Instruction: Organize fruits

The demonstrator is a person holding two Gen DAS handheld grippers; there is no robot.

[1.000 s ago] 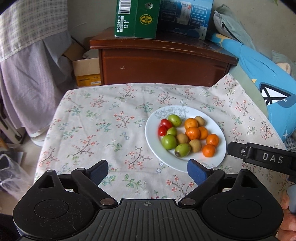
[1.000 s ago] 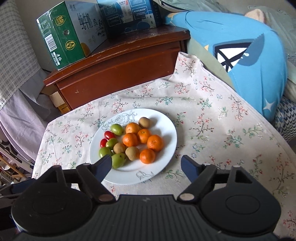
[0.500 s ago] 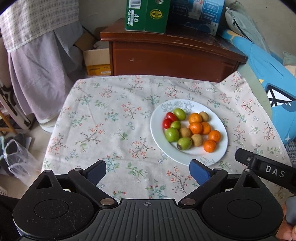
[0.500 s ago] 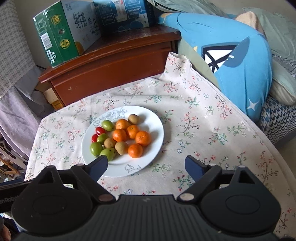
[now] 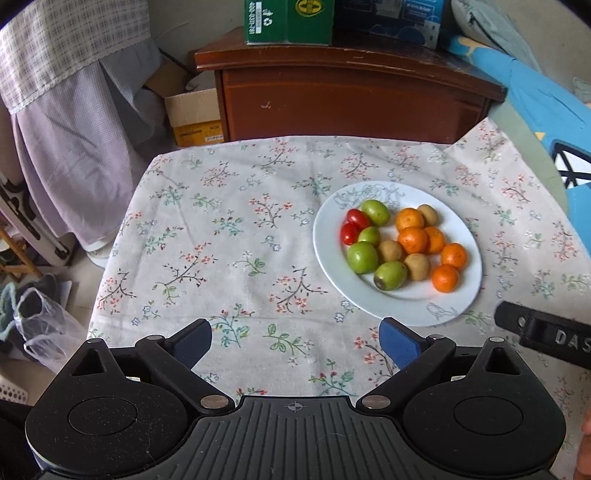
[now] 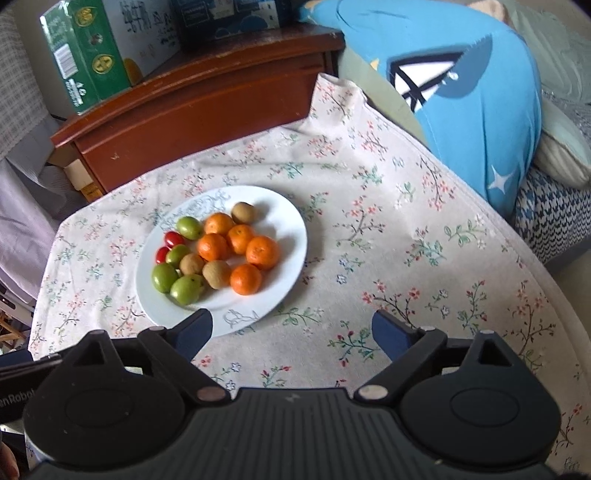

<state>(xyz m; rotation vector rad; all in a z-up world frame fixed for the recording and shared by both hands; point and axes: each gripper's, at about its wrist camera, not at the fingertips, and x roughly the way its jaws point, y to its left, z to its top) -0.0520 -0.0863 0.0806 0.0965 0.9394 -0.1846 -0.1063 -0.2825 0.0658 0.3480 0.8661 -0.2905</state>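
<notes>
A white plate (image 5: 406,310) (image 6: 284,221) sits on the floral tablecloth and holds a mixed heap of fruit. Several oranges (image 5: 413,239) (image 6: 262,252) lie beside three brown kiwis (image 5: 417,266) (image 6: 217,274), several green fruits (image 5: 363,257) (image 6: 186,290) and two cherry tomatoes (image 5: 356,218) (image 6: 173,239). My left gripper (image 5: 295,332) hovers open over the cloth, near and left of the plate, with nothing between its fingers. My right gripper (image 6: 291,322) hangs at the plate's near rim; its jaws are opening and hold nothing.
A dark wooden cabinet (image 5: 351,96) with a green carton (image 5: 288,18) stands behind the table. A blue plush cushion (image 6: 480,92) lies at the right edge. Cardboard boxes, hanging cloth and a plastic bag (image 5: 44,325) are at the left on the floor.
Both cameras have tilted a little, so the plate looks smaller and further off. The right gripper's jaws have spread wider. No fruit has moved.
</notes>
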